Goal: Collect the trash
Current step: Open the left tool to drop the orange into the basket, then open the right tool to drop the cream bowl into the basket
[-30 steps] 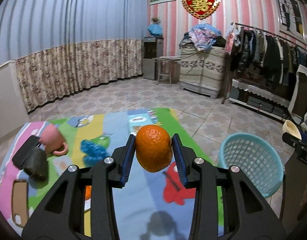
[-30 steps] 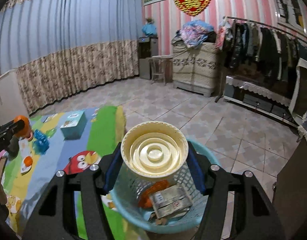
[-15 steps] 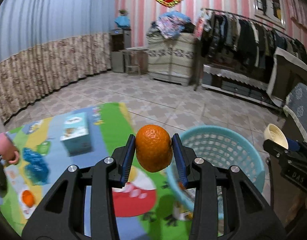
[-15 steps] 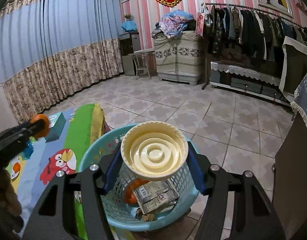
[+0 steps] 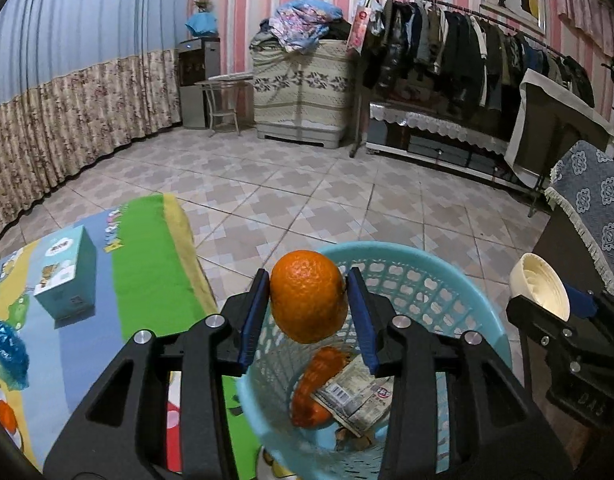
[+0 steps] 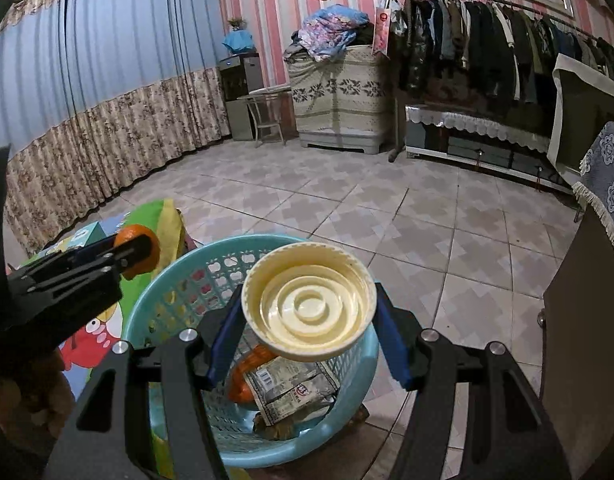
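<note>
Both loads are basically over the blue basket (image 5: 483, 304) now. Your left gripper (image 5: 307, 300) has its jaws easing apart around the orange (image 5: 307, 294), though the pads look like they're touching it. Keep it centered over the opening before letting go. Your right gripper (image 6: 309, 320) is clamped on the cream lid (image 6: 309, 306) above the basket; lower it, then release so it doesn't bounce out.

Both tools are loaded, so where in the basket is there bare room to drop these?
Basket: the floor's centre is crowded by an orange wrapper and a printed packet. The left part of the bottom shows bare mesh. On the mat, bare green lies between the teal box and the basket.
</note>
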